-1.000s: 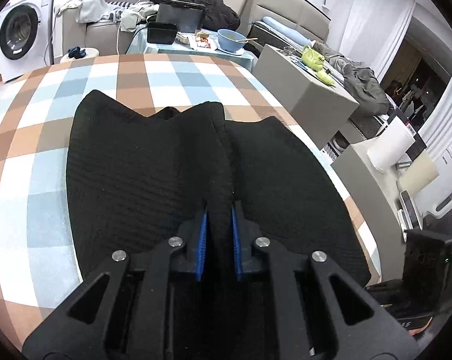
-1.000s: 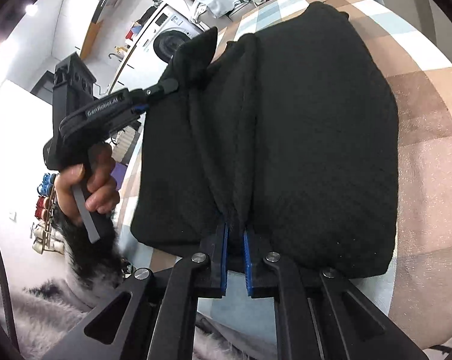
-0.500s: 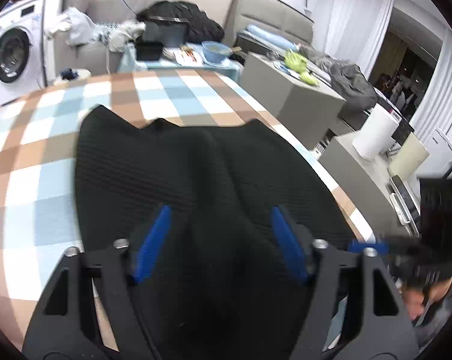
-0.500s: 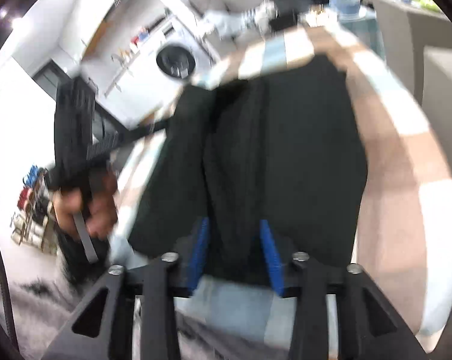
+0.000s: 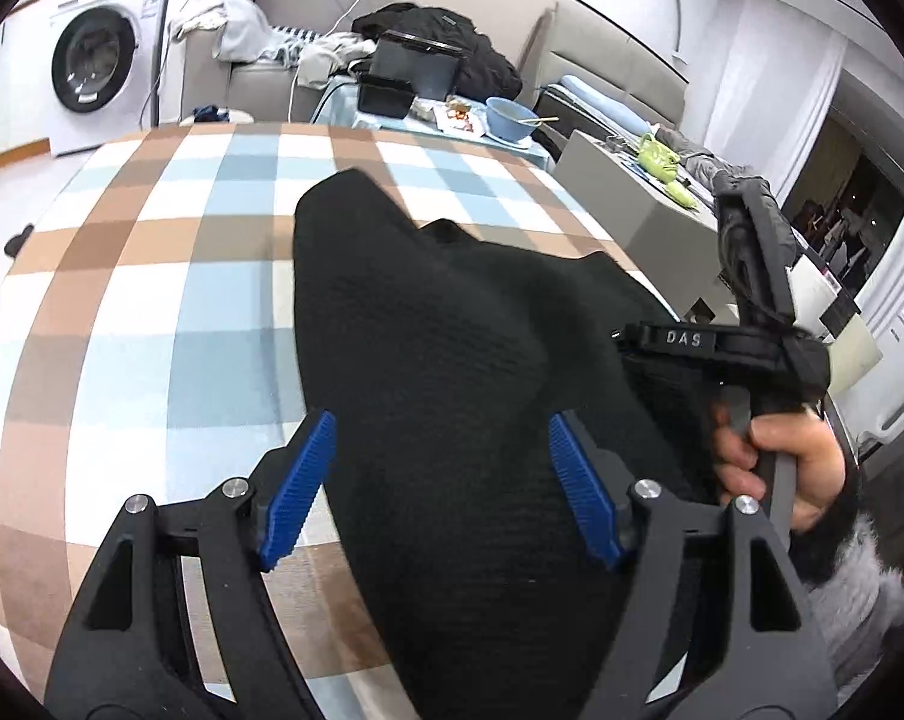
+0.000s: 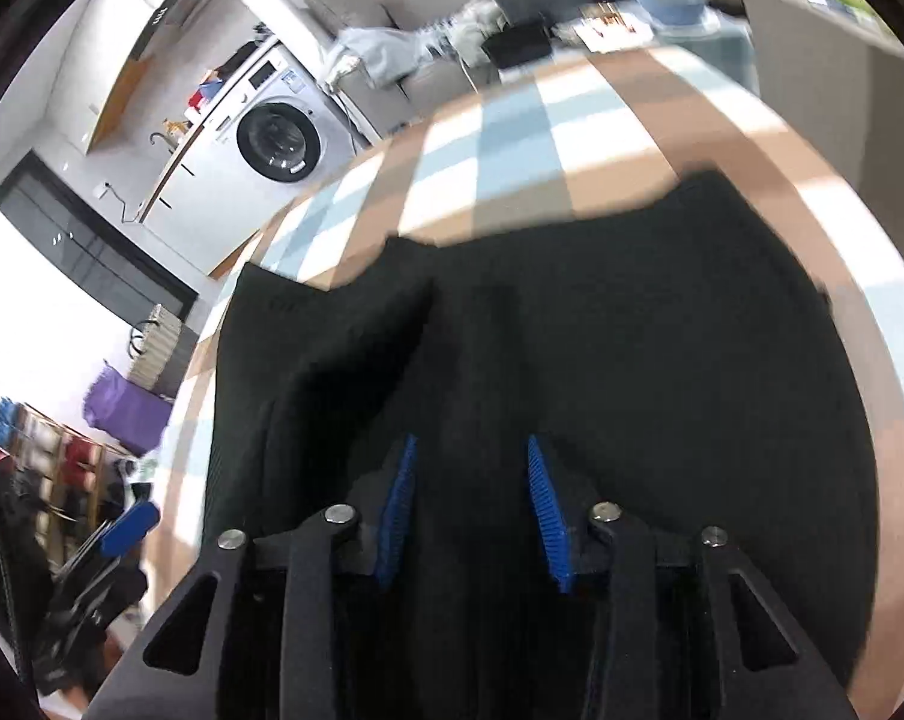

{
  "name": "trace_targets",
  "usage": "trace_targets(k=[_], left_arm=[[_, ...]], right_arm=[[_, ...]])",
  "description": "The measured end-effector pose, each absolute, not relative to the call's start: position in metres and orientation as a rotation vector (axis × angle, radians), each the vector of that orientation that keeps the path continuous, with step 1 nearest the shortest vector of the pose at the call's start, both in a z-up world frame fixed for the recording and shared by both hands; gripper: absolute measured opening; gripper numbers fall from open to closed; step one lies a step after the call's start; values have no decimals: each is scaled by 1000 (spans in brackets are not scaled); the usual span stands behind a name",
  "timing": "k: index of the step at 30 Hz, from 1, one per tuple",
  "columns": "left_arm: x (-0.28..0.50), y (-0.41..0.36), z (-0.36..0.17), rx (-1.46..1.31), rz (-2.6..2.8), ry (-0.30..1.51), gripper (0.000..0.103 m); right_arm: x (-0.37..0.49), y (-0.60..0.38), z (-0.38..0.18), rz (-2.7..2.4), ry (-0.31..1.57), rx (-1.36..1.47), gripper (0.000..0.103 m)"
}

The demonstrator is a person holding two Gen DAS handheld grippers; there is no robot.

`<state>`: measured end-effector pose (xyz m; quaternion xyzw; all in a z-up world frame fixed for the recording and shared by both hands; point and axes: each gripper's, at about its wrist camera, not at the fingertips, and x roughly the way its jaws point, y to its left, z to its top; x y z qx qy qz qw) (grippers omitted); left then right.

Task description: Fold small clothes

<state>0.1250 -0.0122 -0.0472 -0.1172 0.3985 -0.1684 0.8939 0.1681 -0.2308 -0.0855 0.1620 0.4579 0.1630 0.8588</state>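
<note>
Left tongs: the left gripper (image 5: 441,420) stood spread, its jaws just opened, pinching nothing.
Right tongs: the right gripper (image 6: 471,441) was caught with pads apart though lately closing, gripping no cloth.
Garment: the black knit garment (image 5: 452,330) lay released on the checked tablecloth (image 5: 152,300), directly under both tools, with overlapping layers near its middle.
Progress: the first fold appeared laid down and let go.
Remaining: likely another fold and some smoothing, since ridges showed in the cloth.
</note>
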Motion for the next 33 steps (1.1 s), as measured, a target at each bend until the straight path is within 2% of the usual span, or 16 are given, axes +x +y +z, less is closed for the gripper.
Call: trace_targets(k=[1, 4, 5, 11, 15, 19, 21, 26, 27, 28, 31, 33], left_arm=[[127, -10, -50, -247, -351, 835, 71], [131, -5, -53, -251, -345, 838, 71], [131, -3, -54, -256, -347, 835, 71], [136, -11, -61, -245, -353, 853, 71], [137, -14, -62, -236, -355, 859, 71], [141, -17, -65, -239, -361, 868, 71], [142, -19, -66, -237, -364, 873, 71], [138, -21, -64, -233, -365, 864, 71], [137, -20, -63, -233, -361, 863, 71], [136, -19, -63, -234, -360, 862, 71], [132, -16, -60, -232, -356, 846, 71], [133, -16, -61, -225, -344, 846, 71]], right_arm=[[167, -228, -79, 374, 942, 333, 5], [131, -232, -36, 381, 673, 266, 4], [128, -240, -29, 310, 640, 260, 4], [172, -255, -73, 138, 888, 239, 6], [160, -255, -72, 152, 878, 258, 18], [137, -241, -52, 325, 827, 338, 37], [142, -230, -52, 447, 873, 407, 40], [156, -193, -69, 477, 953, 347, 39], [158, -190, -73, 487, 968, 355, 34], [159, -186, -74, 495, 974, 353, 13], [144, -183, -52, 538, 834, 304, 9], [139, -181, -47, 465, 828, 221, 9]])
